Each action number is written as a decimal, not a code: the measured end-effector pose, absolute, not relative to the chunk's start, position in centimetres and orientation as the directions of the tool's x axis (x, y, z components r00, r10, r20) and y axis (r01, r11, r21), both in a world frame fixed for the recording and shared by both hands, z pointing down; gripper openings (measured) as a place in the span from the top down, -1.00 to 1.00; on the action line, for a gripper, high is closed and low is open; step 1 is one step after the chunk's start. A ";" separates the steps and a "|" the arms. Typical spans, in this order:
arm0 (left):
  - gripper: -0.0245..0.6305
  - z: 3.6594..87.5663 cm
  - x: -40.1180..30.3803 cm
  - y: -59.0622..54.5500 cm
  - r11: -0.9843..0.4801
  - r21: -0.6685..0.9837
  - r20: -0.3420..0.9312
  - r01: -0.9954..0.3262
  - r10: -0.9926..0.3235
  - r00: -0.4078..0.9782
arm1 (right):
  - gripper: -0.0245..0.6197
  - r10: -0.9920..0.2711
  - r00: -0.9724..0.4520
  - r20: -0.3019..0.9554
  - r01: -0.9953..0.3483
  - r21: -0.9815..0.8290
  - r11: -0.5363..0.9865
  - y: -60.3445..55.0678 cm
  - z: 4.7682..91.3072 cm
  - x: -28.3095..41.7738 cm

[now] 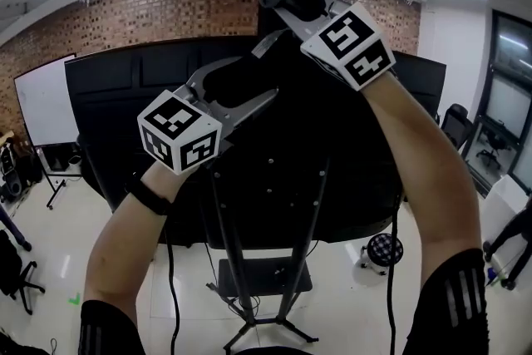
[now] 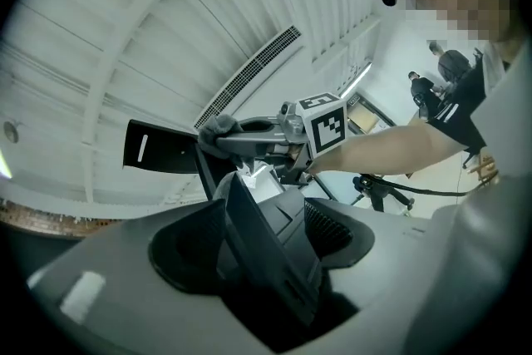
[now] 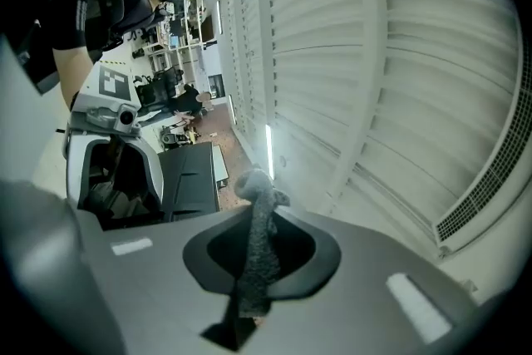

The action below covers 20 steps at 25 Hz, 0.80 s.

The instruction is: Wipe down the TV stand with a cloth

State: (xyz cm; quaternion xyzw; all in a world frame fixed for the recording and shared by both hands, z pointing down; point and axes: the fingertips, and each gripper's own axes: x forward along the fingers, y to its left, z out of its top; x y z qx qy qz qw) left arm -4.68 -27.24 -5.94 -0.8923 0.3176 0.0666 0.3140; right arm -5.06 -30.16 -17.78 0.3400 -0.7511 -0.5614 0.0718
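Nearest, my left gripper (image 1: 270, 69) is closed on a black panel edge (image 2: 266, 253). My right gripper (image 1: 278, 2), one o'clock, clamps the grey cloth (image 3: 259, 245); TV stand (image 1: 266, 274) lies six o'clock, well below.

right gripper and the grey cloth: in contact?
Touching. The right gripper view shows the right gripper shut on the grey cloth, which runs up between its jaws and sticks out past them.

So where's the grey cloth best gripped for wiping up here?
By its bunched middle, with the tongs closing across the folds so that a soft wad sticks out past the tips. The right gripper holds the grey cloth that way: a narrow strip pinched between its jaws, with a wad beyond them. The cloth is limp, so a corner hold would probably let it droop.
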 end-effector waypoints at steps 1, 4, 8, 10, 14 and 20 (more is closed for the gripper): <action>-0.06 -6.2 -4.7 -27.5 -0.604 -0.511 -0.320 -0.611 -0.526 0.788 | 0.85 -0.596 -0.757 -0.267 -0.424 0.895 0.137 -30.4 -18.1 -5.3; -0.06 -5.9 -4.5 -27.8 -0.613 -0.499 -0.318 -0.613 -0.528 0.787 | 0.85 -0.607 -0.754 -0.251 -0.407 0.904 0.133 -30.8 -17.6 -5.6; -0.06 -4.5 -4.3 -27.9 -0.620 -0.499 -0.302 -0.606 -0.531 0.792 | 0.85 -0.618 -0.749 -0.239 -0.382 0.918 0.109 -31.1 -15.7 -5.4; -0.06 -3.7 -4.4 -28.0 -0.632 -0.484 -0.300 -0.606 -0.530 0.793 | 0.85 -0.623 -0.749 -0.227 -0.368 0.924 0.105 -31.2 -14.6 -5.3; -0.05 -2.7 -5.0 -28.5 -0.642 -0.460 -0.301 -0.614 -0.538 0.788 | 0.85 -0.637 -0.742 -0.209 -0.347 0.933 0.097 -31.3 -12.9 -5.5; -0.04 -1.0 -5.4 -27.2 -0.643 -0.450 -0.308 -0.619 -0.539 0.784 | 0.86 -0.670 -0.721 -0.176 -0.287 0.956 0.057 -31.3 -9.7 -5.6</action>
